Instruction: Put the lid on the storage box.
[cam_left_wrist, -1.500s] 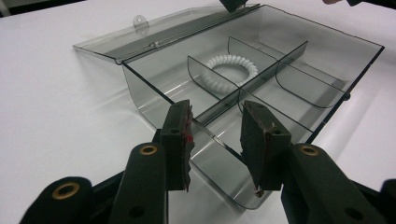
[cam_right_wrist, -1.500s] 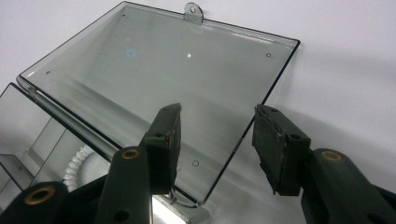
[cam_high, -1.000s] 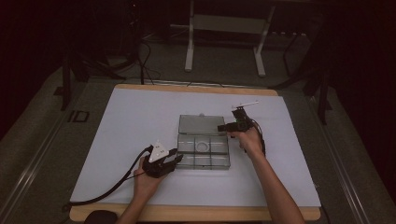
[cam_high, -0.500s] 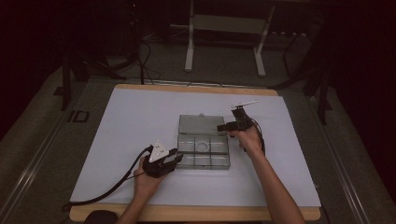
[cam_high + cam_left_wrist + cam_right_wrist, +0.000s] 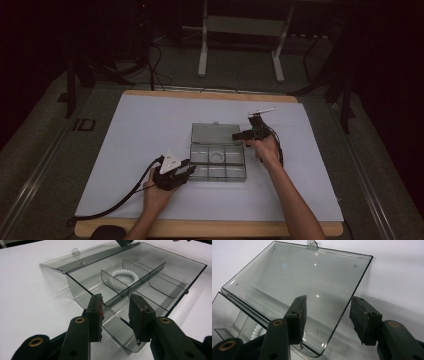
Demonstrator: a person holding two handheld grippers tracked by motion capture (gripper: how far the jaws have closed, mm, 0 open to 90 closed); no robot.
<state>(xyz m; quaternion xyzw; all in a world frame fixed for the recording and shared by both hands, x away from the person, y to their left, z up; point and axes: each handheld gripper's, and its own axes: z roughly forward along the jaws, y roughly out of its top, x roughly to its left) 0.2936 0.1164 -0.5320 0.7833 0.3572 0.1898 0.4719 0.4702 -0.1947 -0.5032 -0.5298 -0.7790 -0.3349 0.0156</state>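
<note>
From the high view, your clear plastic box (image 5: 218,162) lies near the middle of the white worktop (image 5: 130,130), its lid (image 5: 215,134) folded back flat on the far side. Your left gripper (image 5: 186,169) sits at the box's near left corner, and your right gripper (image 5: 241,135) sits at the right edge of the lid, with your right hand (image 5: 265,149) just behind it. In the left gripper view, your left gripper (image 5: 115,307) has its jaws fairly wide apart, straddling the near corner wall of the box (image 5: 140,282); the wall passes between the pads, and whether the pads actually press on it cannot be told. A white coiled hair tie (image 5: 125,277) lies in one middle compartment, between curved dividers. The lid (image 5: 82,257) lies open on the worktop (image 5: 30,290) beyond the hinge. In the right gripper view, your right gripper (image 5: 327,312) has just been opening its jaws, and they now stand wide, with the lid's right edge (image 5: 294,282) running between them and a clear gap to each pad, so nothing is gripped. The lid rests flat on the worktop (image 5: 397,272), its small latch tab at the far edge, and part of the hair tie (image 5: 257,330) shows through the box wall at lower left.
</note>
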